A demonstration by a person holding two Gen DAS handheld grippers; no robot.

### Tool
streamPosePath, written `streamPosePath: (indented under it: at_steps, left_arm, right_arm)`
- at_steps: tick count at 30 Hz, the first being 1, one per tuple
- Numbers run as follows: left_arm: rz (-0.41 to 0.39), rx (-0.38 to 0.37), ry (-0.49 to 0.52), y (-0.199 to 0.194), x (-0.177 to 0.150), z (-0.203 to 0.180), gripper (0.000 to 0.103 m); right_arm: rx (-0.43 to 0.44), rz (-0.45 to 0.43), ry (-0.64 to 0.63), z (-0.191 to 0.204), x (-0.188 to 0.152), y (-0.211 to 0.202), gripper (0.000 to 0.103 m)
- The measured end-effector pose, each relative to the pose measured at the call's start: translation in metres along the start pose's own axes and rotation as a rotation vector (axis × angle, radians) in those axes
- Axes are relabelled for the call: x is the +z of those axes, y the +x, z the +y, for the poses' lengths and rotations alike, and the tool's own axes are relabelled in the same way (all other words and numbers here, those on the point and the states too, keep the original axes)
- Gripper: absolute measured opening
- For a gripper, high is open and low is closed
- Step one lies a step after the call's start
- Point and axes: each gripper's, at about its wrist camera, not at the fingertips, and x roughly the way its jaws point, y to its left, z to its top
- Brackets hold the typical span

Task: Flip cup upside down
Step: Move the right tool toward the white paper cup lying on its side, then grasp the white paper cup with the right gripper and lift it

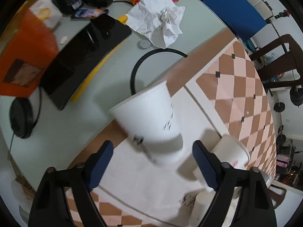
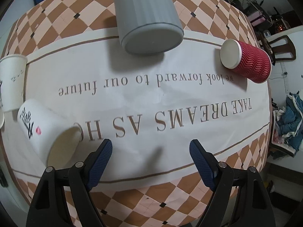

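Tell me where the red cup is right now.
In the right wrist view, the red cup stands upside down at the cloth's far right, right of the grey cup.

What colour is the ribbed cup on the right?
Red cup with a wavy ribbed wall and white base; clearest in the right wrist view.

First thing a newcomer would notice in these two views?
The white cup, blurred, just ahead of the open left gripper. In the right wrist view, the big grey cup stands base-up at the top of the cloth with its large printed lettering. The red cup stands base-up at the right; the right gripper is open and holds nothing.
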Motion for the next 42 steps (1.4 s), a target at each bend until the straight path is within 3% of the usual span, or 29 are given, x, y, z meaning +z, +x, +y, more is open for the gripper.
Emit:
streamPosePath:
  at_steps: [3, 8, 13, 19, 24, 29, 36, 42]
  left_arm:
    - [0.006, 0.005, 0.001, 0.010, 0.009, -0.001, 0.066]
    - [-0.045, 0.023, 0.068, 0.008, 0.016, -0.007, 0.064]
    - [-0.091, 0.064, 0.197, 0.001, 0.011, -0.015, 0.062]
    - [-0.203, 0.149, 0.448, -0.031, -0.024, -0.032, 0.061]
    - [-0.259, 0.188, 0.639, -0.059, -0.078, -0.047, 0.061]
    - [-0.272, 0.177, 0.717, -0.081, -0.137, -0.068, 0.061]
    - [-0.216, 0.110, 0.849, -0.098, -0.241, -0.101, 0.061]
    - [-0.098, 0.058, 0.997, -0.055, -0.336, -0.145, 0.061]
  right_arm:
    - [-0.007, 0.006, 0.016, 0.001, 0.006, 0.002, 0.080]
    - [-0.023, 0.003, 0.027, 0.001, 0.012, 0.004, 0.079]
    - [-0.023, -0.001, 0.034, -0.002, 0.013, 0.003, 0.079]
    - [-0.003, -0.021, 0.030, -0.012, 0.007, -0.006, 0.079]
    - [0.036, -0.046, 0.015, -0.027, -0.004, -0.015, 0.079]
    - [0.086, -0.069, -0.014, -0.049, -0.023, -0.020, 0.079]
    - [0.121, -0.086, -0.022, -0.106, -0.050, -0.015, 0.079]
    - [0.102, -0.054, 0.012, -0.176, -0.071, 0.015, 0.079]
